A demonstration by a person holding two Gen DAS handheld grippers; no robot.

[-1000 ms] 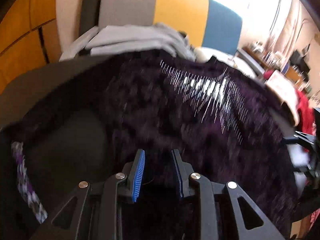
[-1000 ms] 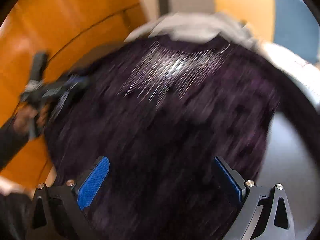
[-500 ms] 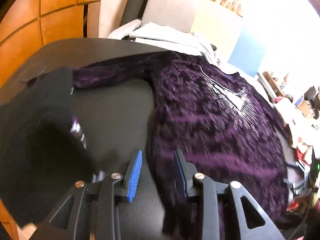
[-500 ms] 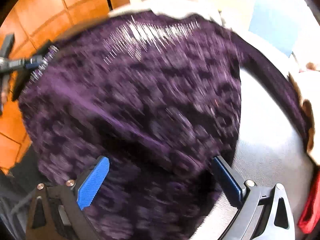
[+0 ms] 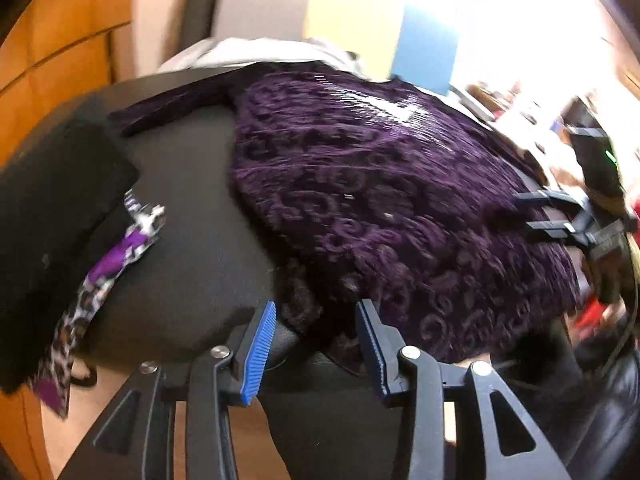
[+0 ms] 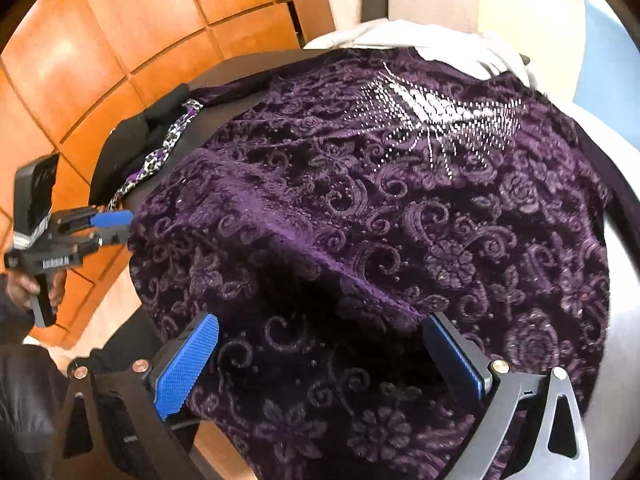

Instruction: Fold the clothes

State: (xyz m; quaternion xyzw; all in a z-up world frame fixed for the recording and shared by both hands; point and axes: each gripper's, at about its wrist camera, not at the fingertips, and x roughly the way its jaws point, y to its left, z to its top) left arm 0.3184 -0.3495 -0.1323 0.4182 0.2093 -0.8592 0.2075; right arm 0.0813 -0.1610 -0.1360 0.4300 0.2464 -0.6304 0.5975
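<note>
purple velvet top (image 6: 400, 216) lies spread flat across the dark counter (image 5: 192, 208), rhinestone patch (image 6: 436, 120) at its far end, hem hanging over the near counter edge. left gripper (image 5: 316, 332): jaws spread, gap sitting at the top's near-left hem corner, not pinching it. right gripper (image 6: 320, 348): jaws wide apart over the top's near edge, nothing clamped. black garment (image 5: 52, 216) with a leopard-print strip (image 5: 116, 256) left of the top. pale folded clothes (image 6: 420, 40) just beyond the top's far end.
</note>
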